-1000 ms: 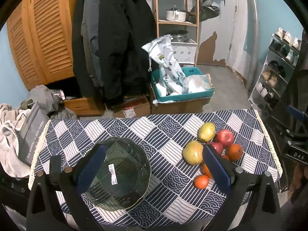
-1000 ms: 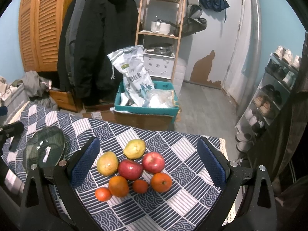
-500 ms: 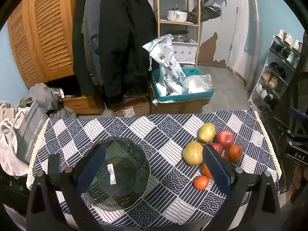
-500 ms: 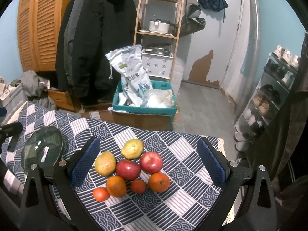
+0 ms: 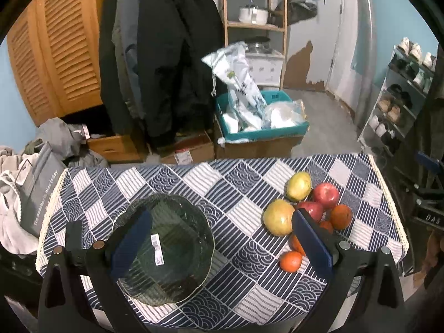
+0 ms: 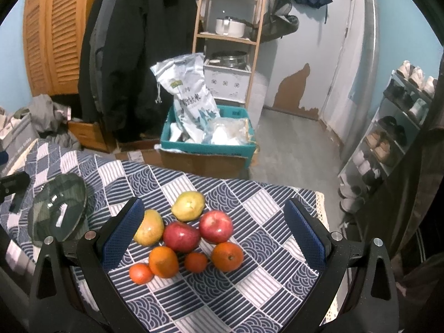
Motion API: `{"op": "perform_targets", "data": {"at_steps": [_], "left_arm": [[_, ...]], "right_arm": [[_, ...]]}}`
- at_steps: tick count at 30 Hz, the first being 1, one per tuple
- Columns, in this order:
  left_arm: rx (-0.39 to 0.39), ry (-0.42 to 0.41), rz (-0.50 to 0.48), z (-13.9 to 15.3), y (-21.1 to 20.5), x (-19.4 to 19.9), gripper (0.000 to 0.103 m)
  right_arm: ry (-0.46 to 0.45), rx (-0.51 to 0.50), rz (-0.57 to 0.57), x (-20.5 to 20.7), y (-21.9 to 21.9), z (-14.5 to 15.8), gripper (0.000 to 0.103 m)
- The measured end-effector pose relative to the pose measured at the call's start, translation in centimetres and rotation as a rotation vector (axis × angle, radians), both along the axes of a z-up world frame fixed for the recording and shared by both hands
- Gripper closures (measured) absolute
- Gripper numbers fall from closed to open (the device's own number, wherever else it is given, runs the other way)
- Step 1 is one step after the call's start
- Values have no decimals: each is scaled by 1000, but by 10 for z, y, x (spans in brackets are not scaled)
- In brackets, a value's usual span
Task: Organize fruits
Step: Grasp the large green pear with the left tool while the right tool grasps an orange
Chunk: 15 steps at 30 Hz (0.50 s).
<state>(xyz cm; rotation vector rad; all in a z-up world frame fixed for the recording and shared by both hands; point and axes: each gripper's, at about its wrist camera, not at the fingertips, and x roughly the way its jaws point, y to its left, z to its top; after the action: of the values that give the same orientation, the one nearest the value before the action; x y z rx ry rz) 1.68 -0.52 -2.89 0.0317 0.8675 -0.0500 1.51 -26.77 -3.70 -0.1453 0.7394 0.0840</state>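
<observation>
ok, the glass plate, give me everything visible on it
The glass plate is dark, greenish and see-through, ribbed, with a scalloped rim. A small white barcode sticker sits near its middle. It lies flat on the left part of the checked tablecloth, holding no fruit, apart from the fruit pile. The left gripper hangs over it, jaws wide; whether it touches is unclear.
</observation>
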Motion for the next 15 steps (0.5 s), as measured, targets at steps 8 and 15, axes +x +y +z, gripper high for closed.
{"op": "perform_targets", "data": {"at_steps": [8,15], "left_arm": [[-7,77,-26,-25,-13,16,1],[-23,157,-52,-48,-26,34,1]], "right_arm": [[103,19,-23,25,-11,-26,4],[216,53,-60,42,-28,-57,4]]}}
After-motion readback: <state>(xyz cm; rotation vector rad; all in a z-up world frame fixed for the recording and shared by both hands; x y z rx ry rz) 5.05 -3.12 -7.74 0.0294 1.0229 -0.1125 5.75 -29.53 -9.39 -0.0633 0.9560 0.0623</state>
